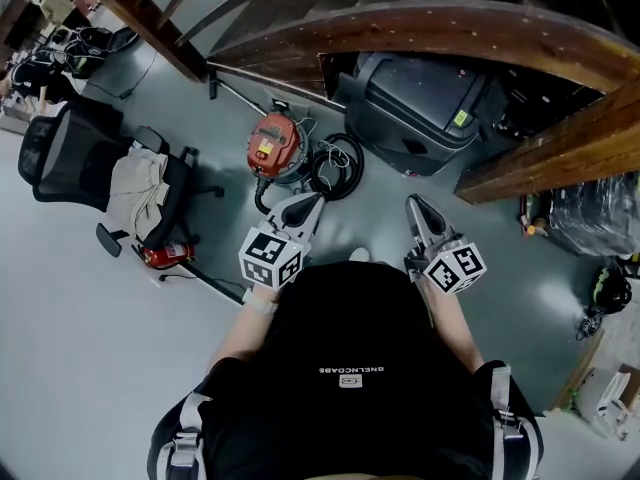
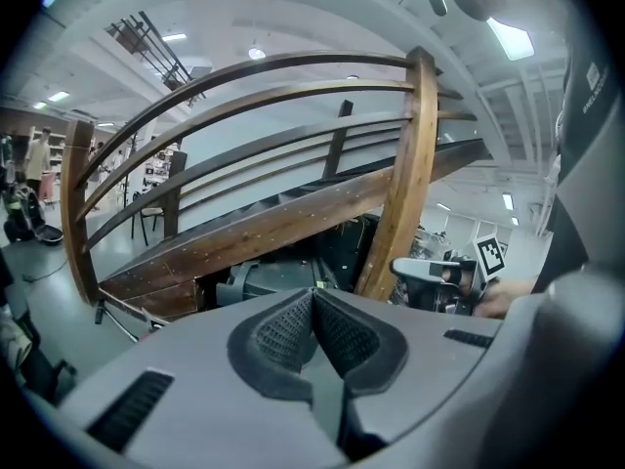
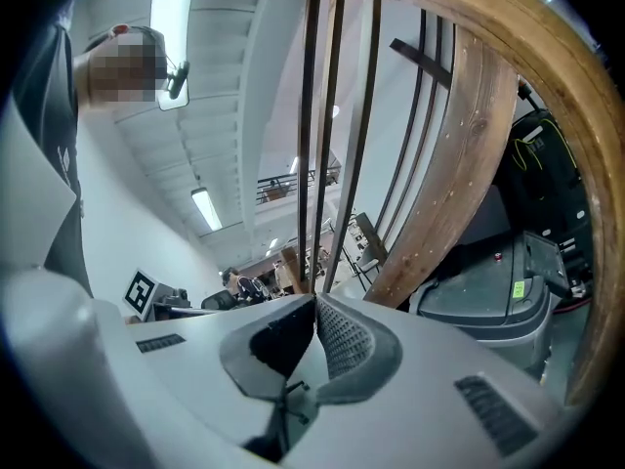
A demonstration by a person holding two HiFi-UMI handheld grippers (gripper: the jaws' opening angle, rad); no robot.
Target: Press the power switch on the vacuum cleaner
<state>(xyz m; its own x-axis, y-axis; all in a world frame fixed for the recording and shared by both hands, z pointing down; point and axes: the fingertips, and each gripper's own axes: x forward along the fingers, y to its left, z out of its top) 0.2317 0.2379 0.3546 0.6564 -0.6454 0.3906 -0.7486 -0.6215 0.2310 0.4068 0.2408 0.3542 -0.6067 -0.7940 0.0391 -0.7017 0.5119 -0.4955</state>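
A red vacuum cleaner (image 1: 272,144) stands on the grey floor beside a coil of black hose (image 1: 338,165), below the wooden arch. My left gripper (image 1: 303,206) is held in the air just short of the vacuum, pointing toward it, jaws shut and empty. To its right my right gripper (image 1: 414,204) hovers over bare floor, also shut on nothing. In the left gripper view the ribbed pads (image 2: 289,330) meet at the left gripper (image 2: 312,297), and the right gripper (image 2: 430,271) shows beyond. In the right gripper view the right gripper (image 3: 314,303) is closed. Neither gripper view shows the vacuum.
A curved wooden bridge (image 1: 420,26) spans the back, with a big dark grey case (image 1: 420,108) under it. A black office chair (image 1: 70,158) draped with beige cloth (image 1: 140,183) stands left, a red fire extinguisher (image 1: 165,256) by it. A wooden beam (image 1: 560,148) runs at right.
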